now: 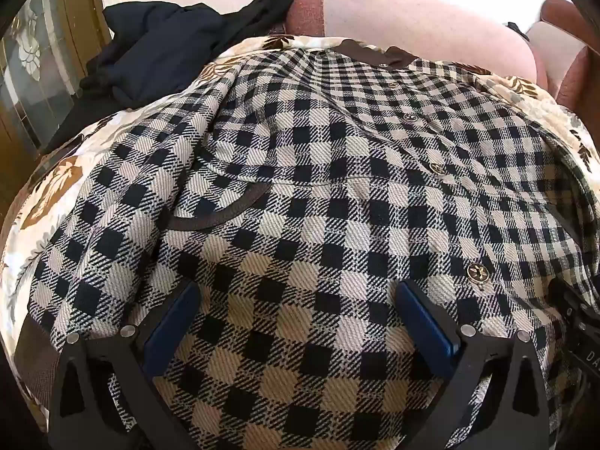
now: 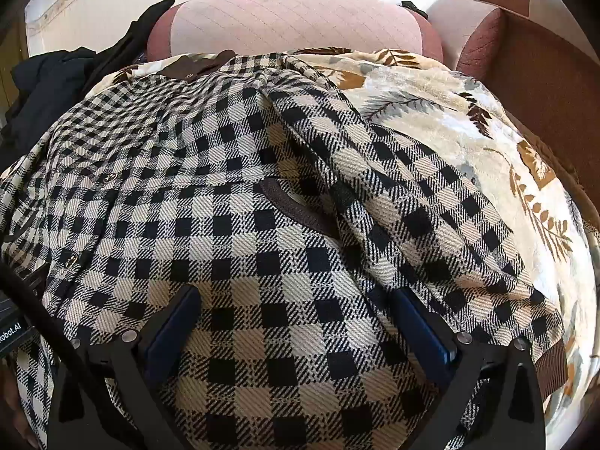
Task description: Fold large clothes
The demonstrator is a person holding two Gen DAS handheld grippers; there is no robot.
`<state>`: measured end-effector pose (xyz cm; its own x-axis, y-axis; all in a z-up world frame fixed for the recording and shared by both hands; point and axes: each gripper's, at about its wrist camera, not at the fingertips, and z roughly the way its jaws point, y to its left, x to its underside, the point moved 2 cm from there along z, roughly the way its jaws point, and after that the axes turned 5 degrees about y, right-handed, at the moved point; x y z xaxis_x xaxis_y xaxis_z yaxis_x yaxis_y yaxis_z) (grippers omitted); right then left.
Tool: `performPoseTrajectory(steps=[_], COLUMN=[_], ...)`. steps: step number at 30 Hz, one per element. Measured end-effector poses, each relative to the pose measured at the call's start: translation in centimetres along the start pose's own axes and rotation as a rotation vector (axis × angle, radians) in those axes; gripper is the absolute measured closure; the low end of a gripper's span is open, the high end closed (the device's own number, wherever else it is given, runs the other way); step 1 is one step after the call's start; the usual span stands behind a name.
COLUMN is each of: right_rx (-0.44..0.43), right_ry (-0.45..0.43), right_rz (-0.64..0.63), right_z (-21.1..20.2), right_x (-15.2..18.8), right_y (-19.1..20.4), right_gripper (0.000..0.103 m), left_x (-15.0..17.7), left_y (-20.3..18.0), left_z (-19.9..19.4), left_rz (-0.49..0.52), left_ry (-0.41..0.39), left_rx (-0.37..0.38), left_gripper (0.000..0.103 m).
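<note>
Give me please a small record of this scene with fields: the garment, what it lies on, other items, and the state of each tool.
garment: checked jacket, black and cream, spread out front side up, buttons closed along the front, brown collar at the far end
surface: leaf-print blanket under the jacket
other items: dark clothes piled at far left; pink cushion behind
left tool: open, over the jacket's lower part, holding nothing
right tool: open, over the jacket near its sleeve, holding nothing

Each hand-held gripper [image 1: 296, 300] [image 2: 296, 303]: black frame, blue pads, silver screws.
</note>
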<state>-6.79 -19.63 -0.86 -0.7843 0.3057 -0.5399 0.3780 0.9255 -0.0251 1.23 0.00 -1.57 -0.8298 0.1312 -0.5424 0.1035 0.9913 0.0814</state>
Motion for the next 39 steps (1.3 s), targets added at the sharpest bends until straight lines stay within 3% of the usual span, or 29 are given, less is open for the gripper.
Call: performPoseTrajectory(steps=[39], right_rx=[0.002], right_ry=[0.000], right_rz=[-0.001], right_z=[0.03], right_x=[0.00], right_y=[-0.03], right_gripper=[0.000], left_x=[0.04], left_y=[0.30], left_z=[-0.06], left_rz=[-0.001], left_ry=[-0.001], left_rx=[-0.012], left_gripper=[0.000])
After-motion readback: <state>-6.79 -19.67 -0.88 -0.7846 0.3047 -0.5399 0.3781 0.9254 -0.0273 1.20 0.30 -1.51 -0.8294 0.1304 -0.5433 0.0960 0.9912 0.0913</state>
